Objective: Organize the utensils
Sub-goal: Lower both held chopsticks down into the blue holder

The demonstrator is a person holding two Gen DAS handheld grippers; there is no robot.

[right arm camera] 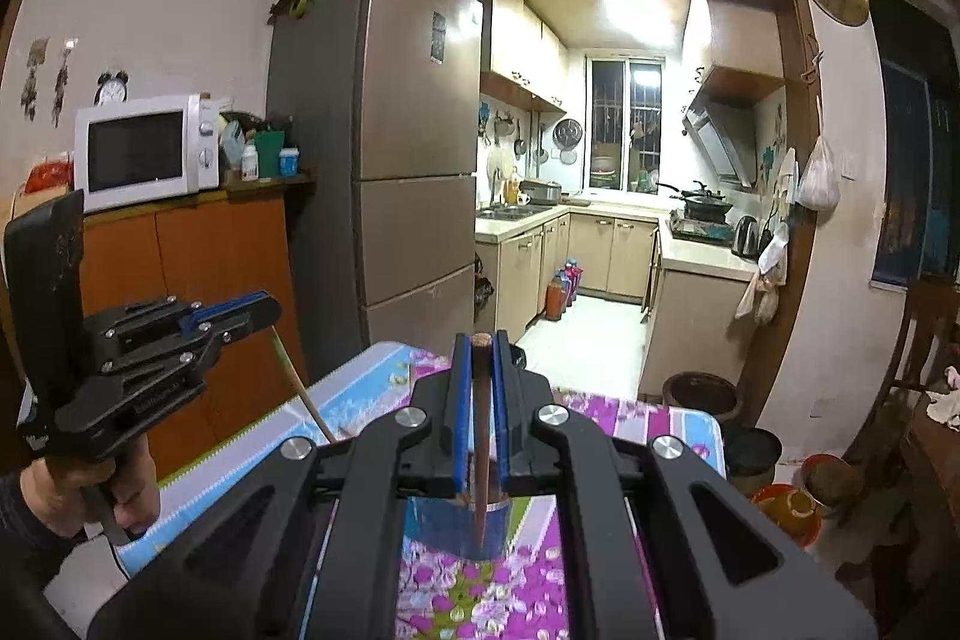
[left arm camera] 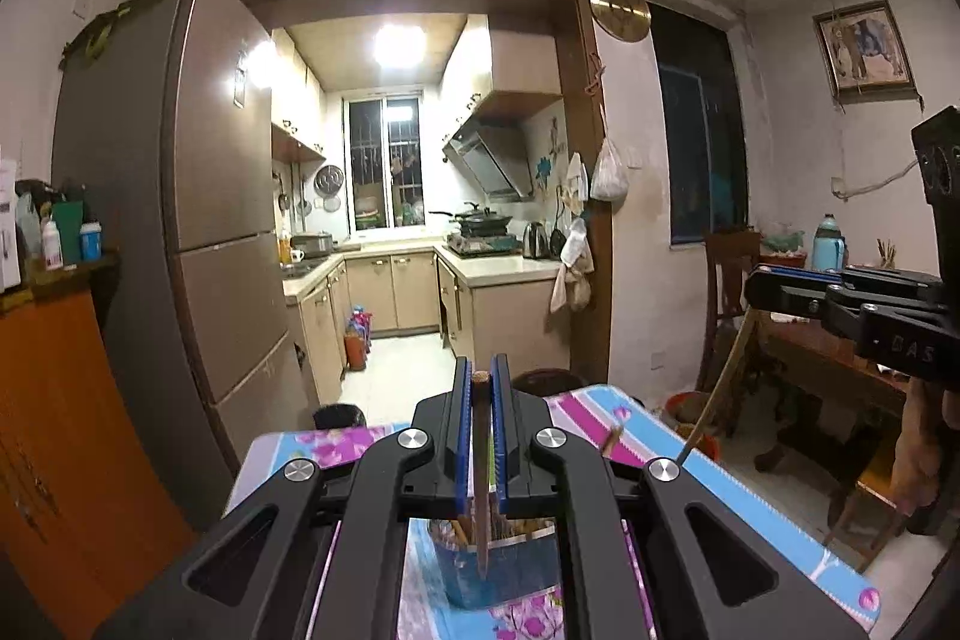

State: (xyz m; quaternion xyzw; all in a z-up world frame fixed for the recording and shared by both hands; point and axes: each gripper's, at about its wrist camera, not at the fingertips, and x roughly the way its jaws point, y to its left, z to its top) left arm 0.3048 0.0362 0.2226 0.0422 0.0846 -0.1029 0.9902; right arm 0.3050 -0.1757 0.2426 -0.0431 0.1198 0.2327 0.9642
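My left gripper (left arm camera: 480, 382) is shut on a brown chopstick (left arm camera: 481, 466) held upright, its tip hanging over a blue cup (left arm camera: 492, 568) that holds several chopsticks. My right gripper (right arm camera: 479, 346) is shut on another brown chopstick (right arm camera: 480, 448), its tip over the same blue cup (right arm camera: 456, 523). Each gripper shows in the other's view: the right one (left arm camera: 756, 289) with a pale chopstick (left arm camera: 720, 388) slanting down, the left one (right arm camera: 270, 307) with a pale chopstick (right arm camera: 300, 388).
The cup stands on a table with a flowered pink and blue cloth (right arm camera: 588, 412). Behind are a fridge (right arm camera: 384, 148), an orange cabinet (right arm camera: 198, 280) with a microwave (right arm camera: 144, 151), a dark jar (right arm camera: 699, 394), and a wooden chair (left arm camera: 729, 292).
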